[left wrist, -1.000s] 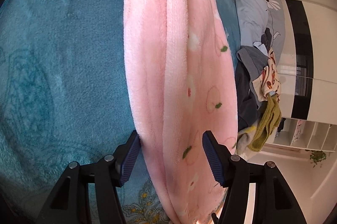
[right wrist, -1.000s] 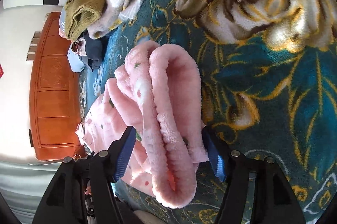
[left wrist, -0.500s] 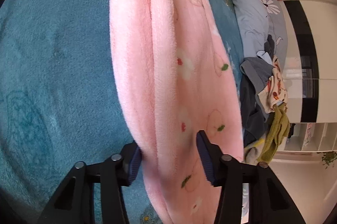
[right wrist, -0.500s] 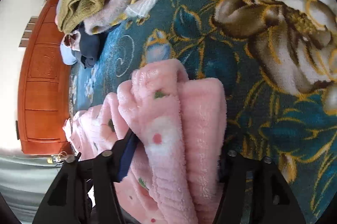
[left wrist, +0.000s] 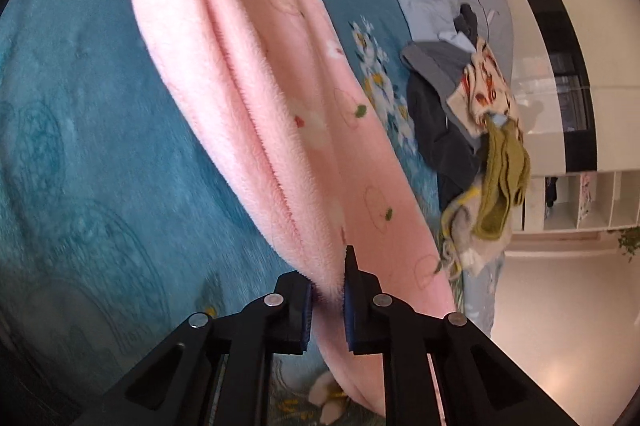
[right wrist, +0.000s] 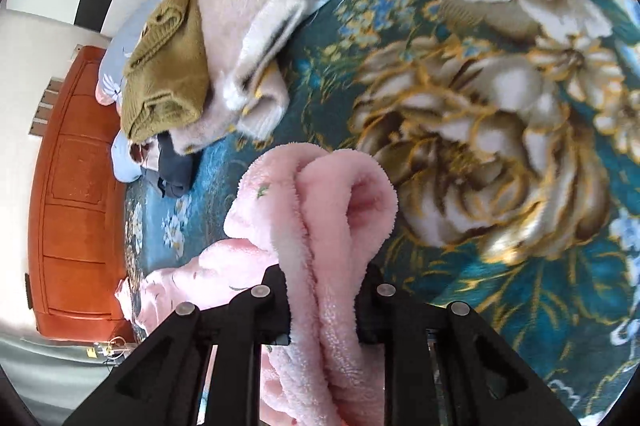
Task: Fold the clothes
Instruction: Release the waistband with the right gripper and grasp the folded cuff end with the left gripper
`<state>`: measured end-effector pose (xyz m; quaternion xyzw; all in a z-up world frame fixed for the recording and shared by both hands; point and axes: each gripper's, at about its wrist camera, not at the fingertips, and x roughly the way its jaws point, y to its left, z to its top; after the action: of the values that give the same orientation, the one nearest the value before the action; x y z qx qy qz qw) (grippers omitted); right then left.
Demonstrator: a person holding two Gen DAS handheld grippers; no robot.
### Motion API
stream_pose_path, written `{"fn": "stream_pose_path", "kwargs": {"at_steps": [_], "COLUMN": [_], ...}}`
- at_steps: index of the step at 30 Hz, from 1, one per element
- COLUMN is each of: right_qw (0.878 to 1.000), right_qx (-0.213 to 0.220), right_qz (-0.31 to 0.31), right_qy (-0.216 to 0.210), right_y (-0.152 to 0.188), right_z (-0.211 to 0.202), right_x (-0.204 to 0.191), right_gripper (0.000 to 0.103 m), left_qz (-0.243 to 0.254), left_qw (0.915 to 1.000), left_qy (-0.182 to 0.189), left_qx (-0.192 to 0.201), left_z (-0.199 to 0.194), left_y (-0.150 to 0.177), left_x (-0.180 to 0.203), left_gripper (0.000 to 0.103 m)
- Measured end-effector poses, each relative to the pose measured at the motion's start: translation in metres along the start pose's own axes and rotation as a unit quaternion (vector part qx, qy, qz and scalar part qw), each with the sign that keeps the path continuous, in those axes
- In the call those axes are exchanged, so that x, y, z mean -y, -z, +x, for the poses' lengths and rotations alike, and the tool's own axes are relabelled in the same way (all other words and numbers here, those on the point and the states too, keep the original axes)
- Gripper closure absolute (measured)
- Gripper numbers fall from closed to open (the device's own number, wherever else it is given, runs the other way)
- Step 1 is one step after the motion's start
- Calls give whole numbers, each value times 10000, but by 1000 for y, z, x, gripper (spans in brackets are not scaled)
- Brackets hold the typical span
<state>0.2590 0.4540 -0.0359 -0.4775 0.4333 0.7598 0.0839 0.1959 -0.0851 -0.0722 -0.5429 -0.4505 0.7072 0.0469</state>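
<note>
The pink fleece garment (left wrist: 256, 97) is held at both ends above the teal floral blanket (left wrist: 80, 145) on the bed, its long body hanging between the two claws. The jaws of the left claw (left wrist: 327, 300) have just been closing and are now pinched narrow on a thin edge of the fleece, near a seam. The jaws of the right claw (right wrist: 322, 302) have likewise just been closing and are clamped on a thick, rolled bunch of the same garment (right wrist: 320, 209), several layers deep. The chief risk is judged to lie with the left grip: so little cloth is caught that the plush pile could be pulled free if the garment is tensioned or swung. On the right, the bunched layers could be squeezed unevenly, so that inner layers slide out and the fold line is lost. The hanging middle could also be dragged across the blanket and creased. A pile of other clothes (left wrist: 480, 145), topped by an olive knit (right wrist: 168, 65), lies nearby on the bed and could be snagged if the garment is carried that way.
</note>
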Motion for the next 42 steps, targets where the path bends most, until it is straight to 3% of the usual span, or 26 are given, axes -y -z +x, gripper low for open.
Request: {"fn": "stream_pose_path", "kwargs": {"at_steps": [4, 5, 9, 10, 13, 18, 22, 26, 28, 29, 32, 34, 35, 38, 41, 42], "right_qw": [9967, 9953, 9919, 9910, 9874, 9809, 9732, 9364, 9319, 9407, 9795, 9904, 9888, 9582, 9218, 9145], "right_qx": [454, 521, 430, 380, 277, 346, 739, 1669, 1990, 1936, 1217, 382, -98, -1451, -2254, -2397], "right_qz": [33, 151, 532, 591, 828, 1186, 1313, 2017, 1799, 1481, 97, -869, -1318, -2464, -3146, -3251], "right_qy": [665, 799, 1066, 1136, 1320, 1502, 1738, 2336, 2441, 2358, 1603, 1008, 698, -34, -249, -223], "right_y": [-18, -22, -21, -18, -13, -20, -30, -36, -38, -40, -31, -3, 18, 92, 155, 168], "right_z": [-57, -65, -69, -63, -48, -50, -73, -105, -107, -98, -38, 16, 44, 121, 171, 183], "right_x": [41, 56, 101, 104, 114, 118, 104, 100, 77, 59, -20, -78, -107, -182, -224, -231], "right_gripper": [83, 83, 83, 83, 78, 49, 39, 38, 38, 38, 38, 38, 38, 38, 38, 38], "left_qz": [191, 178, 115, 27, -334, -959, -1246, -1522, -1619, -1663, -1726, -1750, -1771, -1752, -1711, -1725], "left_qw": [9923, 9909, 9936, 9942, 9953, 9934, 9914, 9867, 9842, 9828, 9798, 9792, 9787, 9782, 9780, 9777], "left_qy": [-217, -180, 24, 80, 298, 445, 392, 425, 460, 477, 504, 411, 384, 360, 85, -5], "left_qx": [-1204, -1324, -1126, -1068, -863, -448, -7, 376, 557, 645, 874, 944, 964, 1053, 1188, 1200], "left_z": [48, 52, 36, 33, 21, -2, -23, -41, -46, -48, -54, -55, -54, -57, -58, -57], "left_y": [37, 39, 36, 33, 21, -1, -24, -46, -59, -66, -87, -101, -108, -128, -150, -157], "left_x": [13, 14, 15, 14, 0, -36, -63, -86, -91, -94, -98, -101, -101, -103, -106, -109], "left_gripper": [89, 87, 77, 68, 61, 57, 56, 55, 55, 55, 52, 51, 51, 51, 51, 51]}}
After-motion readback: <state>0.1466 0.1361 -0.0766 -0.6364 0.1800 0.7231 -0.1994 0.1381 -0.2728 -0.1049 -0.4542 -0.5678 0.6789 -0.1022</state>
